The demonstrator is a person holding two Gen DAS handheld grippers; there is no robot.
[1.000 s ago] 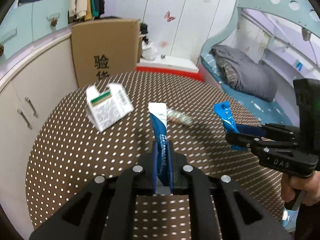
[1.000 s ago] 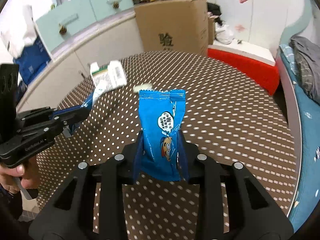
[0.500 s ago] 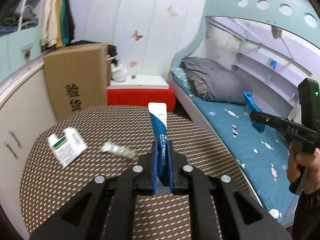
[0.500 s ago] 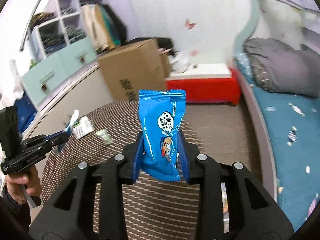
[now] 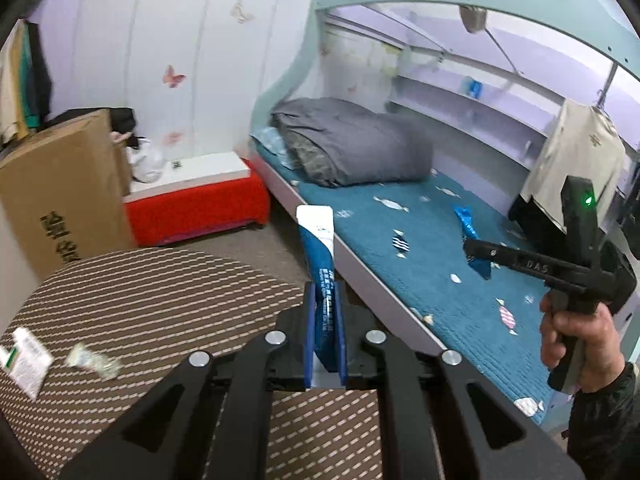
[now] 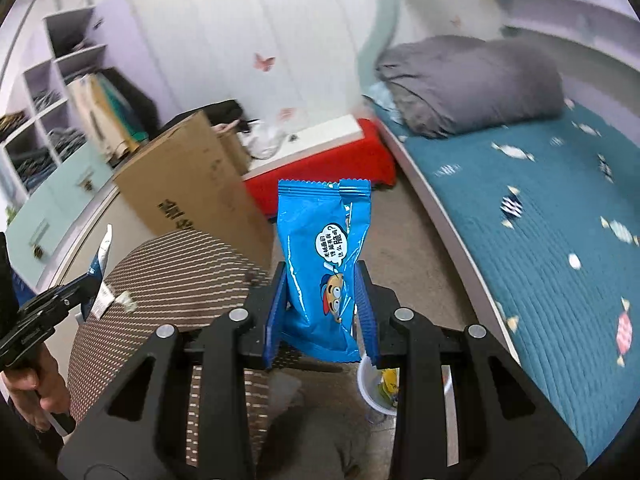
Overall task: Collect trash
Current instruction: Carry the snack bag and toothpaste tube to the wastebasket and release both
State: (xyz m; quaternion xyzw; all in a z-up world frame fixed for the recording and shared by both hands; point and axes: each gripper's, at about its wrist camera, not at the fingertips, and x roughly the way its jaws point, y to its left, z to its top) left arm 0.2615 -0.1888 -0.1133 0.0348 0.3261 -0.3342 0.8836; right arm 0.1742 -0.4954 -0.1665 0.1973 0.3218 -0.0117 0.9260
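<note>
My left gripper (image 5: 323, 320) is shut on a flat blue-and-white sachet (image 5: 318, 252) that stands up between the pads, above the right edge of the round dotted table (image 5: 160, 292). My right gripper (image 6: 322, 308) is shut on a blue snack bag (image 6: 324, 256), held past the table edge over the floor. Below it a small white bin (image 6: 374, 390) with trash inside shows between the fingers. On the table lie a white carton (image 5: 26, 354) and a crumpled wrapper (image 5: 94, 362). Each gripper appears in the other's view: the right gripper (image 5: 476, 254) and the left gripper (image 6: 86, 286).
A tall cardboard box (image 6: 188, 184) stands behind the table beside a red bench (image 5: 196, 208). A bed with a teal cover (image 5: 420, 256) and a grey duvet (image 5: 352, 140) runs along the right. A person's hand (image 5: 576, 336) grips the right tool's handle.
Both grippers swung right, away from the table's middle toward the bed, still holding their packets. The carton and wrapper slid to the left of the view. The white bin came into view.
</note>
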